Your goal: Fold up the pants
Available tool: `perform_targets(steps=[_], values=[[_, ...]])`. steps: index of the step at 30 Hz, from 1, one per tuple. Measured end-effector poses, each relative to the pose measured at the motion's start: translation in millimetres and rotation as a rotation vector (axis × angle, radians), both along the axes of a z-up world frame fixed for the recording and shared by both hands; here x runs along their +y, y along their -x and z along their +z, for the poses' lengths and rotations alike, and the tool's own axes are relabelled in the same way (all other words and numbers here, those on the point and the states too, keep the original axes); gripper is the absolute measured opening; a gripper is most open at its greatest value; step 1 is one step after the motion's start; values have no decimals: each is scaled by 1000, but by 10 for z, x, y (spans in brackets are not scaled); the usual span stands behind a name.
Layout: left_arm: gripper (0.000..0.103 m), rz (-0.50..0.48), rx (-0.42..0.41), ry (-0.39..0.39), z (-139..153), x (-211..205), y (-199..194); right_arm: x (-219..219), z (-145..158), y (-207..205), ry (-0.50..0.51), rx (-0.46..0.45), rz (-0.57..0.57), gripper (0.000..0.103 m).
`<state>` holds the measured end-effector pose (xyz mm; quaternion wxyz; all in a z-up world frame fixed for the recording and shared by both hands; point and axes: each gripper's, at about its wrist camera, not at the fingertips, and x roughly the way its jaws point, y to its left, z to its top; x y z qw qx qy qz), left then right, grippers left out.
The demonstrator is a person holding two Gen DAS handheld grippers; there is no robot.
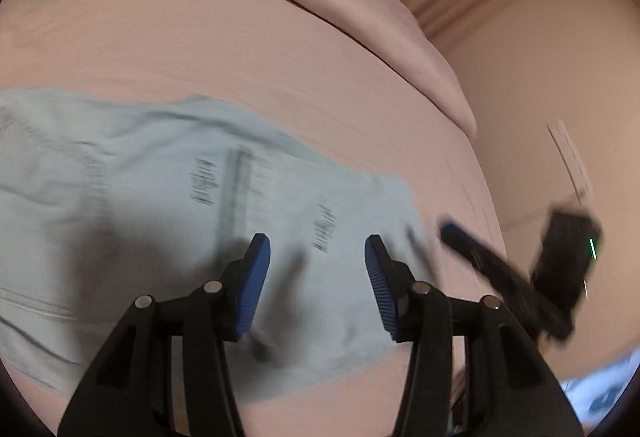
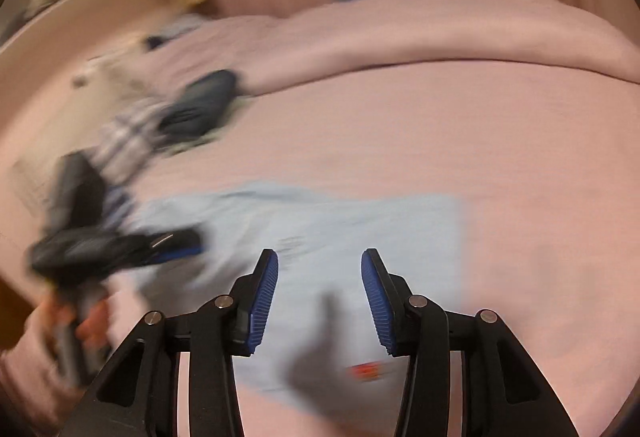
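Pink bedsheet (image 1: 248,49) is seen, with a heap of dark clothes (image 2: 200,105) far beyond the claws. Light blue pants (image 1: 132,205) lie flat under both tips, seemingly partly folded; blur limits certainty. Left gripper (image 1: 317,265) and right gripper (image 2: 319,279) are spread wide, nothing held. Printed marks on the fabric are unreadable.

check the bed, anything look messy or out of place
Nothing looks damaged or spilled. The light blue pants lie fairly flat on the pink sheet. A loose heap of dark and striped clothes sits off to the left; blur hides details.
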<state>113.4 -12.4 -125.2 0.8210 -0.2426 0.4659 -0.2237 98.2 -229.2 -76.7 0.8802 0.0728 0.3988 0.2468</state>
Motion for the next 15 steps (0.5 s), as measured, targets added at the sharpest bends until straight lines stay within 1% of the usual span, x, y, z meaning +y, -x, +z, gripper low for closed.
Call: perform_targets(steps=[1,2,4,5,7,8,9,10,12,15], values=[[48,-29,-4,-11,-19,-93,16,-48,-9,-80,14,8,-18,27],[47,-45,-5,-25,-26,-162,11,-75,-26,-166,39,18,-39,25],[47,-82,7,-59,-109,-301,12,-90,-97,-351,93,47,-63,23],[47,-90,21,-65,-167,-332,12,-77,-135,-461,112,62,-72,22],[47,-96,68,-83,-323,-357,19,-53,-283,-645,157,108,-90,22],[44,-97,82,-90,-389,-345,45,-42,-345,-659,181,123,-98,22],[42,-94,82,-94,-433,-325,69,-23,-464,-717,205,162,-96,21],[40,-92,72,-88,-447,-295,93,-9,-549,-743,216,178,-87,21],[40,-89,81,-62,-465,-230,107,-5,-515,-714,227,153,-79,21],[38,-80,99,-34,-495,-135,121,-48,-450,-659,217,167,-83,21]])
